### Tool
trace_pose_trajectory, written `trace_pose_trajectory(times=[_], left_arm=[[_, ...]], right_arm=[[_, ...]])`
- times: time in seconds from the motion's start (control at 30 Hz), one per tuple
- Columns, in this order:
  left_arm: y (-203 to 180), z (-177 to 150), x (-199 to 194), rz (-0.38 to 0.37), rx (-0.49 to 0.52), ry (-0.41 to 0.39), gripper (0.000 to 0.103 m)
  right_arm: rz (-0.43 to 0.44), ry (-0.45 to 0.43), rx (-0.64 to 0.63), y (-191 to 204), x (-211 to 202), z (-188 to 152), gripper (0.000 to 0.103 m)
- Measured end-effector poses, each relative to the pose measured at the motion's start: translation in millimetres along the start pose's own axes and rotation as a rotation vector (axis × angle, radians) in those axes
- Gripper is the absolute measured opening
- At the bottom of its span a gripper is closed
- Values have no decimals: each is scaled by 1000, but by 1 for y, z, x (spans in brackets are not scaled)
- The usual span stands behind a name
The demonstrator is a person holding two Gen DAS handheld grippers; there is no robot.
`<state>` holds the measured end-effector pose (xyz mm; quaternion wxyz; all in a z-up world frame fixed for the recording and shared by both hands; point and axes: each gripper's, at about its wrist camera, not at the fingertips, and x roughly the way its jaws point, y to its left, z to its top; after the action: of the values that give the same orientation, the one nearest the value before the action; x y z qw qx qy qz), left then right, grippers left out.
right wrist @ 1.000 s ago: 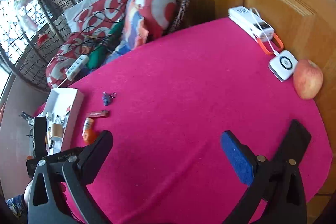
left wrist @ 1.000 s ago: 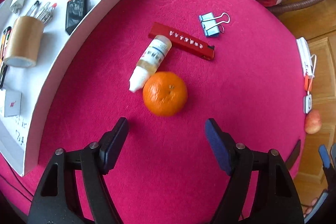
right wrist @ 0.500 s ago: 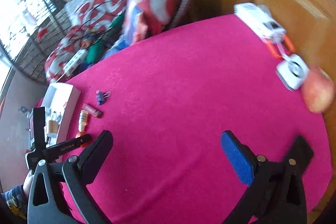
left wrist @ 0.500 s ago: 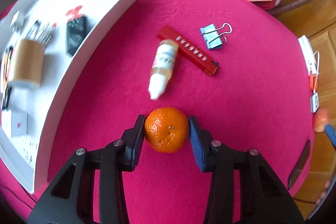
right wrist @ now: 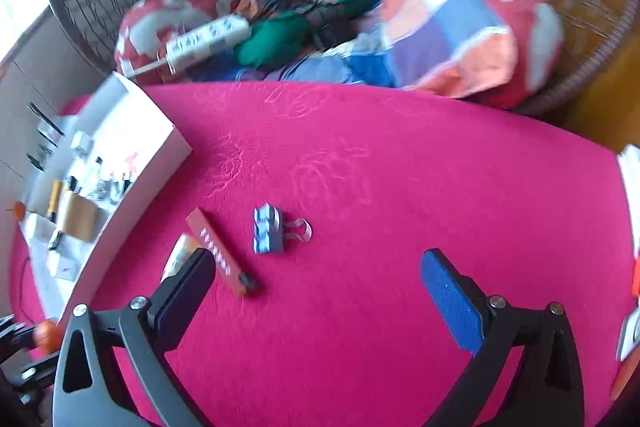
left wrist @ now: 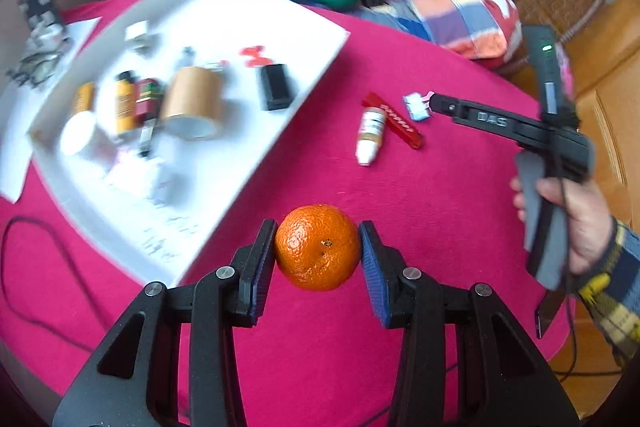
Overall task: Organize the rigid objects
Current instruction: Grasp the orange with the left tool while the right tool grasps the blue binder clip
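My left gripper (left wrist: 318, 259) is shut on an orange (left wrist: 317, 247) and holds it above the pink tablecloth, beside the white tray (left wrist: 304, 79). A small white dropper bottle (left wrist: 371, 134), a red flat box (left wrist: 394, 120) and a blue binder clip (left wrist: 416, 106) lie on the cloth beyond. My right gripper (right wrist: 316, 287) is open and empty, just short of the binder clip (right wrist: 267, 235) and red box (right wrist: 218, 250); the bottle (right wrist: 180, 257) is partly hidden behind its left finger. The right gripper also shows in the left wrist view (left wrist: 434, 101), next to the clip.
The tray holds a brown tape roll (left wrist: 191, 103), a black box (left wrist: 275, 87), small bottles (left wrist: 124, 102) and other bits. Cushions (right wrist: 460, 27) and a power strip (right wrist: 208, 41) lie behind the table. A black cable (left wrist: 24, 267) lies on the cloth at left.
My left gripper closed on the orange and lifted it back and up, toward the tray side. My right gripper swung left across the table to the binder clip and red box.
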<state>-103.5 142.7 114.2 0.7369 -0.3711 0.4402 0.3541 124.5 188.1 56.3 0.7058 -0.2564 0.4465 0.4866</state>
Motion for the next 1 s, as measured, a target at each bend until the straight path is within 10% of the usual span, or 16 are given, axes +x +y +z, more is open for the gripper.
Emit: trace_pose_trajectory(times=[0.33,0.4,0.47,0.63,1.0], left_arm=[[27,-13,-16,32,-79,-16,40],[25,-11,-17,30,-68,-23,40],[24,-10,-21,22,-57,-33,40],[18,-6,-30,9,-35,-55,40],[6,-6,-38,-33,-22,-81,41]], right_arm=[[-13,32,-98,26,33,8,92],[-3,24,-116,30,31,9,78],[-11,44,-158,36,31,9,35],[41,60,-137,30,26,1,17],[147,-27,-16,3,-23,-6,8]])
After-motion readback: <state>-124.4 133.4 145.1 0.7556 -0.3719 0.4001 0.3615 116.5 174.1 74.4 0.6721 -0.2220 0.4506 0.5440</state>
